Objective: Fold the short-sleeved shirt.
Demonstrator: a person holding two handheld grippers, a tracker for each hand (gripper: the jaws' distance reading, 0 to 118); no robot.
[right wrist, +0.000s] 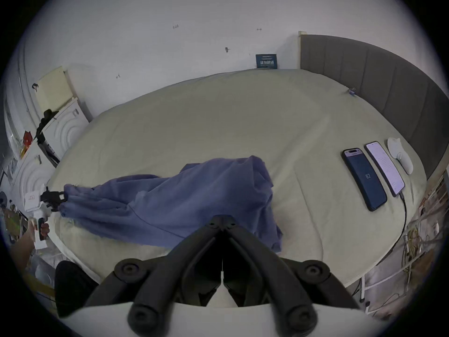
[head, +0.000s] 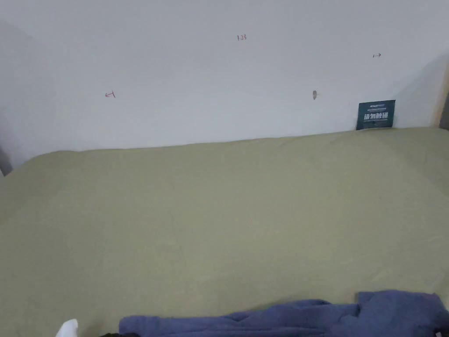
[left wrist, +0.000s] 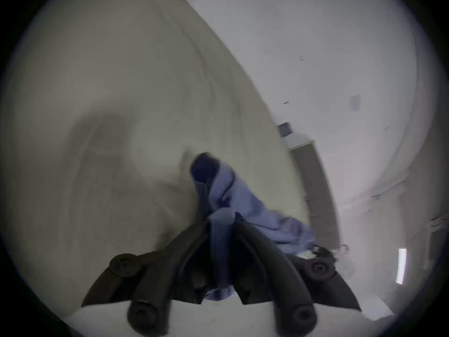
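Your right gripper [right wrist: 222, 220] has its jaws closed together, apparently empty, at the shirt's [right wrist: 184, 196] near edge. The left gripper [left wrist: 222, 218] pinches a bunched end. Soft, limp cloth on the bed [right wrist: 218, 113]; grip hems.

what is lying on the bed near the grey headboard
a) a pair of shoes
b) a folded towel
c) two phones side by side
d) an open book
c: the right gripper view shows two phones lying side by side on the bed, close to the grey headboard, well apart from the blue shirt.
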